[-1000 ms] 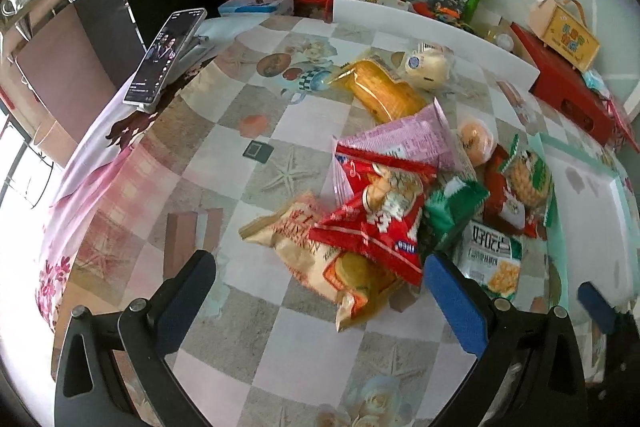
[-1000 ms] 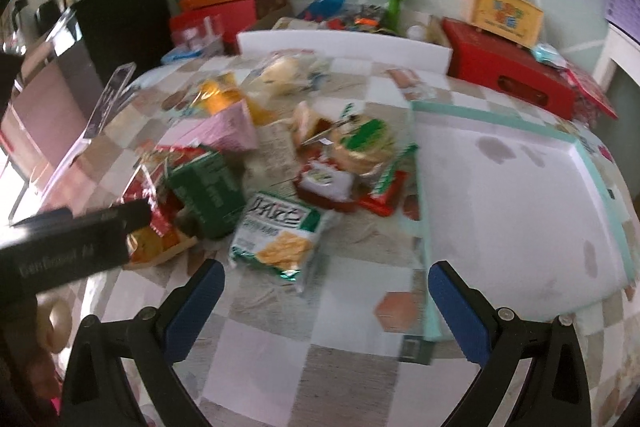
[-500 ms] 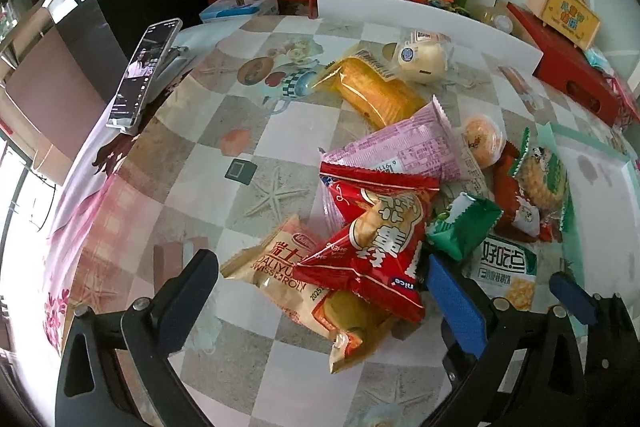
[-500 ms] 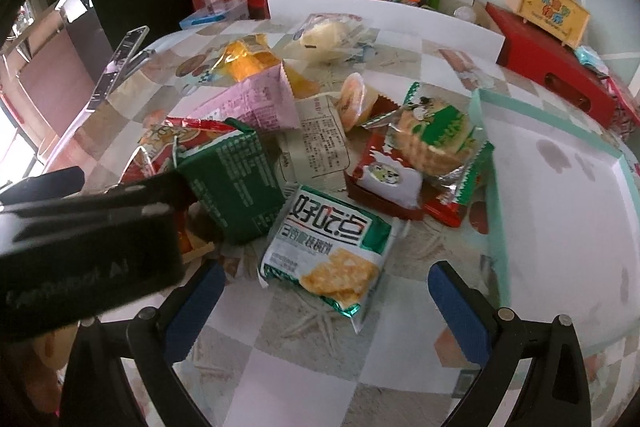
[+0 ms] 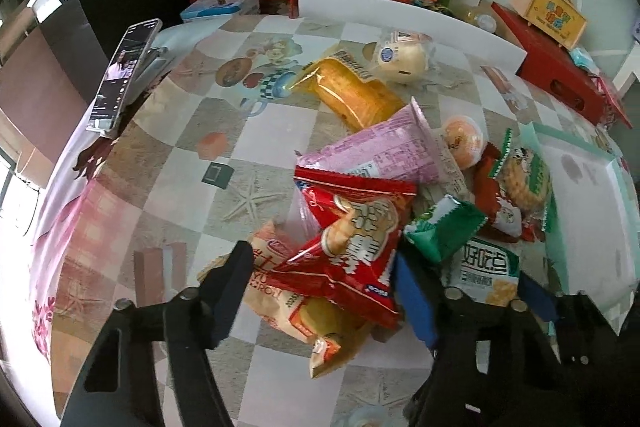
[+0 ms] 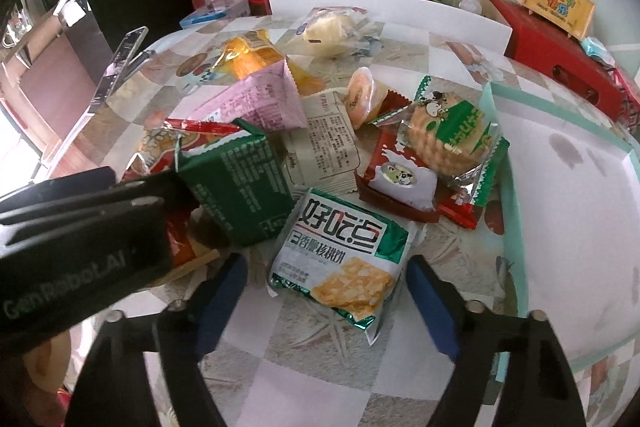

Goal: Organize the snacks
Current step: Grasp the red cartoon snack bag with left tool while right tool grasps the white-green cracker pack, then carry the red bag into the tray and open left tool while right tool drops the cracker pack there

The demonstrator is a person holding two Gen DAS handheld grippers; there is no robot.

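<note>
Biggest risk I'd guess: the left gripper (image 5: 324, 291), jaws closing around the red snack bag (image 5: 352, 243), also snags the orange roll packet (image 5: 292, 303) under it and drags the heap. Both grippers tilt steeply down at the table. The right gripper (image 6: 328, 291) is closing too, straddling the walnut-cookie pack (image 6: 340, 259) just right of that red bag, pads not pressing yet.
</note>
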